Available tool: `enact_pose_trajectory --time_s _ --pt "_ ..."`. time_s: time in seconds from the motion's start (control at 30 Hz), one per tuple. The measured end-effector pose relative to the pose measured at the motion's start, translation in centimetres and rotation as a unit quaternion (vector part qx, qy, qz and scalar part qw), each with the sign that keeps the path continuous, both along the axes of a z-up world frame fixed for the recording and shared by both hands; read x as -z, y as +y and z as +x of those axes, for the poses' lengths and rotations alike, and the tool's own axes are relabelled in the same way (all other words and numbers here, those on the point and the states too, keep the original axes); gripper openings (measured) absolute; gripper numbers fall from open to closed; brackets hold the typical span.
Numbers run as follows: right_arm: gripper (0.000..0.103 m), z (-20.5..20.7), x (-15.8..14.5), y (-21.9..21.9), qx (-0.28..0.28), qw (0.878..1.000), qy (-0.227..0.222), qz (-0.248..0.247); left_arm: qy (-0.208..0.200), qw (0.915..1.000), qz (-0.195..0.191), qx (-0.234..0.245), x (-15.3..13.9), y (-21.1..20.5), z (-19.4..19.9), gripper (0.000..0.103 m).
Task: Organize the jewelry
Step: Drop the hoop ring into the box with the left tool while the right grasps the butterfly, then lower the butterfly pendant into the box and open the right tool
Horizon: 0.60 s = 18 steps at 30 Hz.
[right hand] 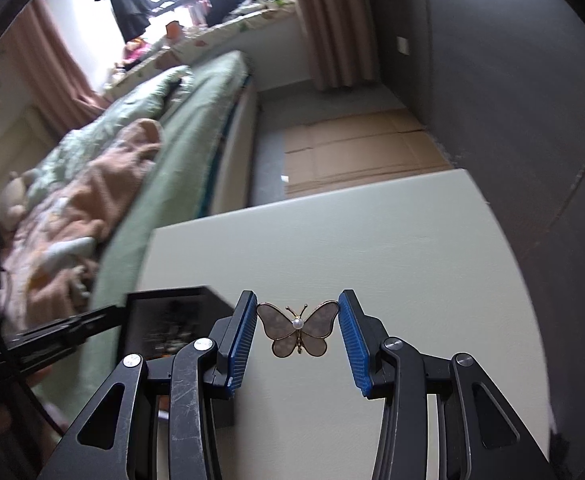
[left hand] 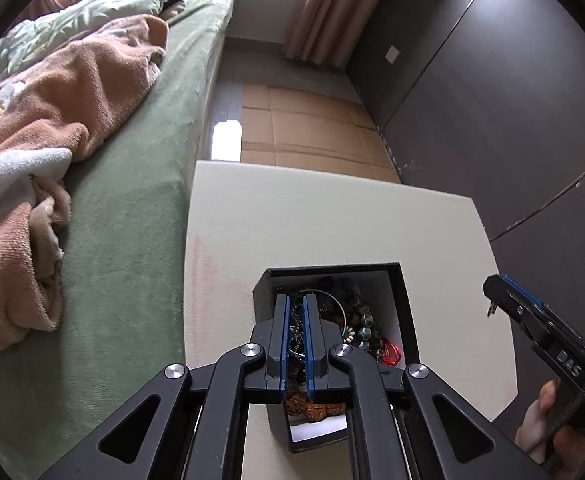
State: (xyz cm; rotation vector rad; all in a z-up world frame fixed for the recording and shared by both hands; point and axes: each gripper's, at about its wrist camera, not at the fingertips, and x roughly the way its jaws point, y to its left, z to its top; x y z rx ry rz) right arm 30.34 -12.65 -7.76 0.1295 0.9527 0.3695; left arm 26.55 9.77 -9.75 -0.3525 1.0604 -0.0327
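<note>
A black jewelry box (left hand: 332, 267) stands open on the white table (left hand: 332, 216), packed with beads (left hand: 366, 328), a silver bangle (left hand: 342, 308) and a red piece (left hand: 392, 352). My left gripper (left hand: 296, 298) points down into it, its blue pads a narrow slit apart, with only the box's contents showing through the gap. My right gripper (right hand: 297, 300) is shut on a butterfly brooch (right hand: 298, 330) with a pearl at its middle, a wing tip against each pad, above bare tabletop. From the left wrist view the right gripper (left hand: 492, 296) hangs to the right of the box.
A bed (left hand: 132, 240) with a green cover and a peach blanket (left hand: 52, 100) runs along the table's left side. Flattened cardboard (left hand: 312, 128) lies on the floor beyond the table. A dark wall (left hand: 492, 100) closes the right. A person's hand (left hand: 540, 432) holds the right gripper.
</note>
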Motion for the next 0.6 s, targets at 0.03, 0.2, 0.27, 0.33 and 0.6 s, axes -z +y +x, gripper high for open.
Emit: enact_pose_trajectory --time_s 0.03,0.2,0.27,0.33,0.6 --pt "0.043 -0.1 -0.2 0.2 -0.007 1.000 0.001 0.010 -0.003 1.0000 -0.001 -0.001 -0.1 0.1 -0.1 0.020" --pt "0.043 -1.0 -0.5 1.8 -0.052 0.996 0.021 0.065 -0.031 0.9992 -0.018 -0.019 -0.9 1.1 -0.6 0.102" --pt "0.043 -1.4 -0.3 2.7 -0.071 0.994 0.034 0.081 -0.036 0.9988 -0.017 -0.027 -1.1 1.5 -0.7 0.102" --pt "0.043 -1.8 0.0 3.7 -0.086 0.991 0.043 0.090 -0.038 0.9986 -0.016 -0.033 -1.3 1.8 -0.6 0.102" --pt "0.043 -2.5 1.8 6.9 -0.112 0.985 0.080 0.101 -0.031 0.9978 -0.018 -0.055 -1.3 3.7 -0.5 0.102"
